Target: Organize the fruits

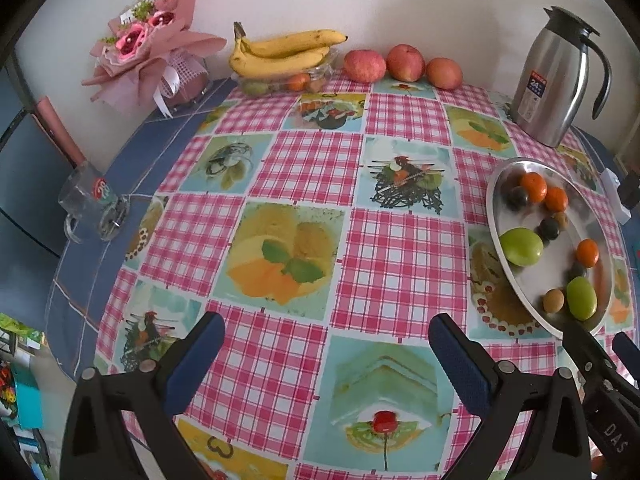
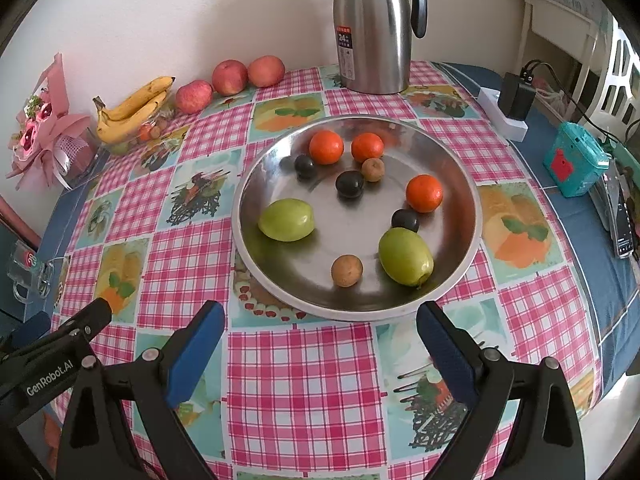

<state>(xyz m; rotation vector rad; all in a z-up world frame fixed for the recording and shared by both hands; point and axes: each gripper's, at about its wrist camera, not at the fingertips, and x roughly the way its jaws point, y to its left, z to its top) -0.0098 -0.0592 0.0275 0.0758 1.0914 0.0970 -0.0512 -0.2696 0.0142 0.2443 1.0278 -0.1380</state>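
A steel plate (image 2: 460, 184) (image 1: 516, 168) holds small fruits: two green ones (image 2: 286, 220) (image 2: 406, 256), three oranges (image 2: 326, 147), dark plums (image 2: 349, 184) and brown round fruits (image 2: 347, 270). My right gripper (image 2: 320, 320) is open just before the plate's near rim, nothing between its fingers. My left gripper (image 1: 326, 328) is open over the checked cloth, left of the plate, holding nothing. At the back by the wall lie bananas (image 1: 284, 52) over a clear tray of small fruits (image 1: 298, 82), and three apples (image 1: 404, 62).
A steel thermos jug (image 2: 374, 28) stands behind the plate. A pink bouquet (image 1: 148, 48) leans on the wall at back left, a glass mug (image 1: 90, 204) sits at the table's left edge. A power strip with charger (image 2: 508, 108) and a teal box (image 2: 574, 160) lie at right.
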